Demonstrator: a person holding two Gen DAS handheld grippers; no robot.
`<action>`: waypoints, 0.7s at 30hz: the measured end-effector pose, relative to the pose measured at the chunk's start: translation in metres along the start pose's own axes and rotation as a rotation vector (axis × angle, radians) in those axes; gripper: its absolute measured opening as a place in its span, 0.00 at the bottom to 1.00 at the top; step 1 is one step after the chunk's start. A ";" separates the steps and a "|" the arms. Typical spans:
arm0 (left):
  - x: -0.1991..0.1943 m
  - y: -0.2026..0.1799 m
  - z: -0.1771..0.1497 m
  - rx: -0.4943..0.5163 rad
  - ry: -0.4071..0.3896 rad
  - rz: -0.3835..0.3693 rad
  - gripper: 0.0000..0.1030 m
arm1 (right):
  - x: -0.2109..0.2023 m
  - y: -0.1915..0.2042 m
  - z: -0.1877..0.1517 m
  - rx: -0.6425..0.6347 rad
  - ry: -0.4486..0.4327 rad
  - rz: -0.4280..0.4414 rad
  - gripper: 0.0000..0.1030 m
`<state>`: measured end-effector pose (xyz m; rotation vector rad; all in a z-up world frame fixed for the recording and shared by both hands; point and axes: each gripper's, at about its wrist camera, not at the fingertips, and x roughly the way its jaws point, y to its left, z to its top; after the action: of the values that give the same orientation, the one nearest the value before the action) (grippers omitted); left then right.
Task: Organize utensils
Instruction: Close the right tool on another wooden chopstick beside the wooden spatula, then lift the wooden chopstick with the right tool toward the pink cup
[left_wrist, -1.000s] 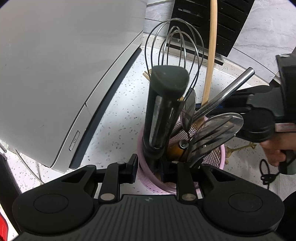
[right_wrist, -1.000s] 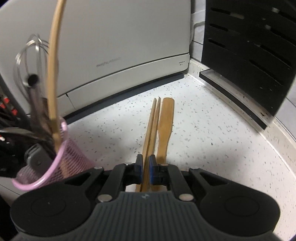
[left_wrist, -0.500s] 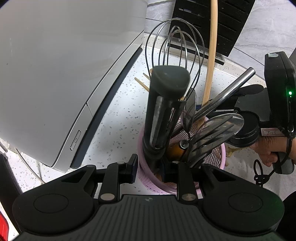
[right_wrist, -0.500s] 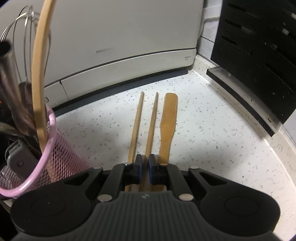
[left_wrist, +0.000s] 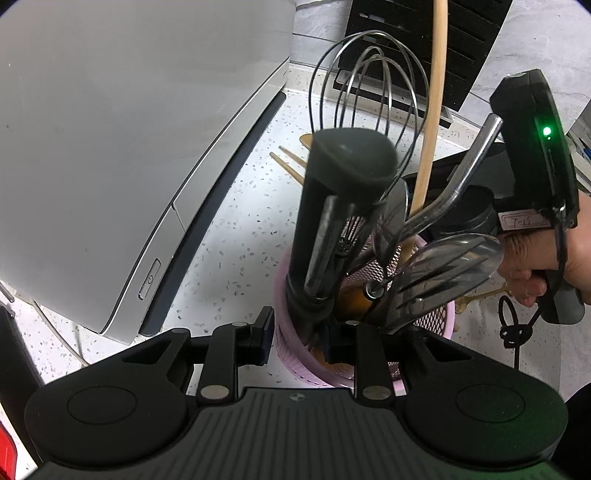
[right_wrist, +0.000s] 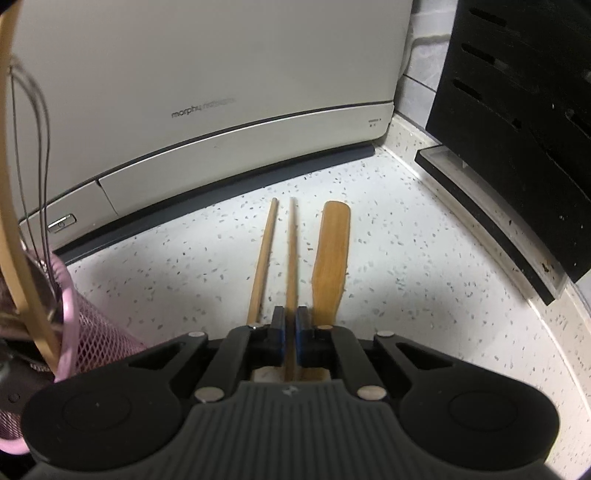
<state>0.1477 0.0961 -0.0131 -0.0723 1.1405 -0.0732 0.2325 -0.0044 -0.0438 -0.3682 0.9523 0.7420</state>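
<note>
A pink mesh utensil holder (left_wrist: 295, 354) holds a wire whisk (left_wrist: 369, 85), a dark-handled tool (left_wrist: 332, 221), metal spoons (left_wrist: 443, 266) and a long wooden handle (left_wrist: 432, 110). My left gripper (left_wrist: 297, 339) is shut on the holder's near rim. In the right wrist view, my right gripper (right_wrist: 290, 328) is shut on one wooden chopstick (right_wrist: 291, 258). A second chopstick (right_wrist: 264, 258) lies on the counter to its left and a wooden spatula (right_wrist: 330, 251) to its right. The holder (right_wrist: 92, 332) shows at lower left.
A white appliance (right_wrist: 207, 92) stands behind the utensils on the speckled counter (right_wrist: 424, 277). A black slotted rack (right_wrist: 517, 110) stands at the right by the counter's raised edge. A gold utensil (left_wrist: 480, 295) lies behind the holder.
My right gripper has lifted and pulled back with one chopstick; the two chopsticks, close together a second ago, now lie apart. The left gripper and holder have not moved.
</note>
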 end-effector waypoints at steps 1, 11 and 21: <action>0.000 0.000 0.000 -0.001 0.000 -0.001 0.30 | 0.000 -0.002 0.000 0.011 0.000 0.007 0.01; 0.001 0.001 0.000 -0.001 0.001 0.003 0.30 | -0.035 -0.014 -0.007 0.102 -0.066 0.066 0.01; 0.004 -0.002 0.001 -0.015 0.010 0.006 0.28 | -0.083 -0.032 -0.011 0.198 -0.221 0.065 0.01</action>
<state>0.1506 0.0937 -0.0161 -0.0821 1.1509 -0.0594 0.2187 -0.0671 0.0189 -0.0801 0.8229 0.7241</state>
